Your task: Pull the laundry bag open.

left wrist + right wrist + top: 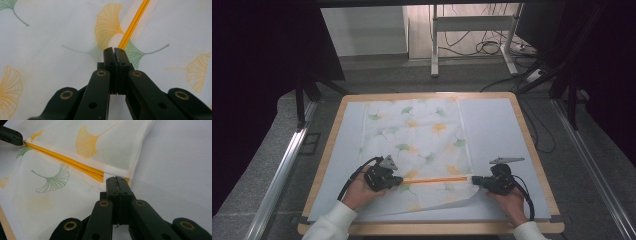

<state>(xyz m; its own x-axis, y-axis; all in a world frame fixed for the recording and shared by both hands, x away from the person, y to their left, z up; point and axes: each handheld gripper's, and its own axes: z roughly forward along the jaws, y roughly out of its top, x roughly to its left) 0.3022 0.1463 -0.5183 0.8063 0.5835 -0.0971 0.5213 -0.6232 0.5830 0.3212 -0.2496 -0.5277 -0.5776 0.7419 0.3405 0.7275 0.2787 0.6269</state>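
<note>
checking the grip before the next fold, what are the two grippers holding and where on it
Each is shut on the leaf-print cloth at its orange zipper strip: the left gripper at one end, the right gripper at the other, by the cloth's edge.

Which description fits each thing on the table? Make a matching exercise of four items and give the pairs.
Things:
1. left claw
2. right claw
3. orange zipper
4. ginkgo-print mesh bag

Descriptions:
A. lies flat, white with leaves
B. shut at the zipper's right end
C. a straight line between the claws
D. shut at the zipper's left end

Pairs: 1-D, 2-B, 3-C, 4-A
</note>
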